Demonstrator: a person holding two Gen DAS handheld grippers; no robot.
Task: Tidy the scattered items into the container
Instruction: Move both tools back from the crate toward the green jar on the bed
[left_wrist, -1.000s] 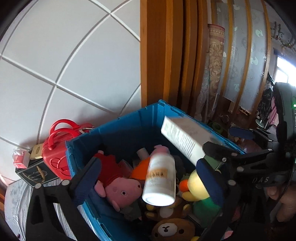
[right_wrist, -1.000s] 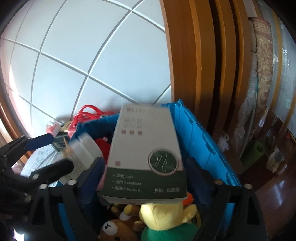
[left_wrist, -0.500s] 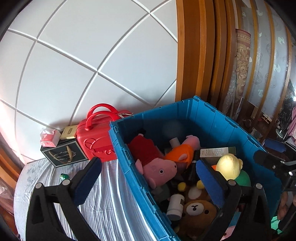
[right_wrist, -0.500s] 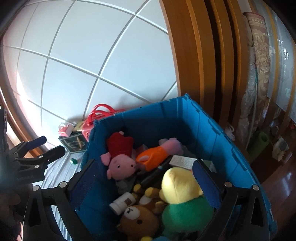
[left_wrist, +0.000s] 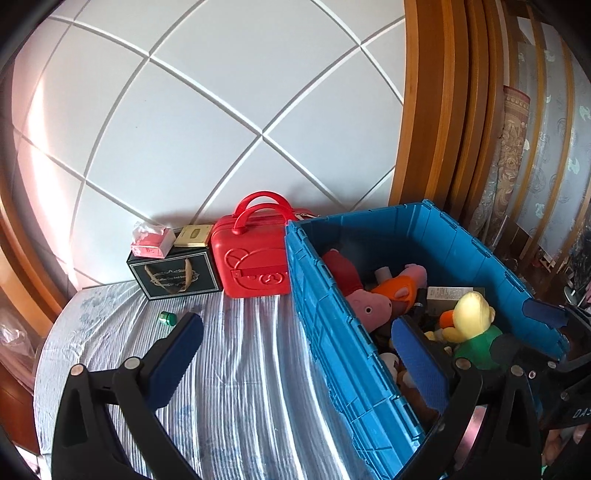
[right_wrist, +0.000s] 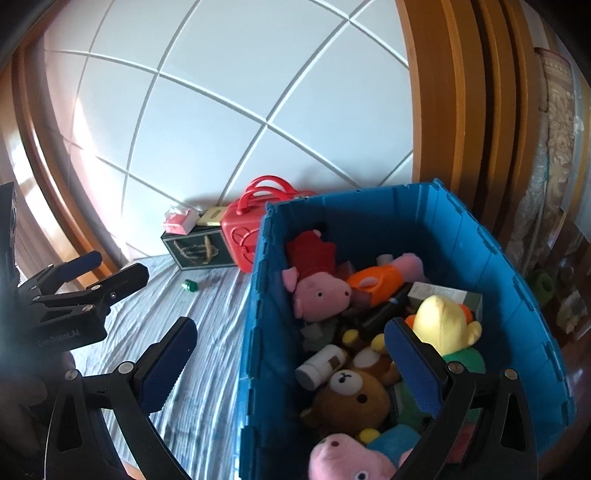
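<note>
A blue crate (left_wrist: 332, 332) (right_wrist: 461, 236) stands on a striped cloth and holds plush toys, a white bottle (right_wrist: 320, 365) and a white-and-green box (left_wrist: 448, 293) (right_wrist: 443, 293). A small green cap (left_wrist: 167, 317) (right_wrist: 191, 285) lies on the cloth left of the crate. My left gripper (left_wrist: 299, 358) is open and empty, straddling the crate's left wall; it also shows in the right wrist view (right_wrist: 98, 267). My right gripper (right_wrist: 291, 365) is open and empty above the crate's near left side.
A red case (left_wrist: 253, 258) (right_wrist: 245, 240), a dark gift box (left_wrist: 173, 275) with a pink packet (left_wrist: 153, 242) and a cream box (left_wrist: 194, 236) on it stand against the white tiled wall. A wooden frame (left_wrist: 436, 103) rises behind the crate.
The bottle and the white-and-green box left my grippers and now lie in the crate. Both grippers pulled back and leftward, open and empty.
</note>
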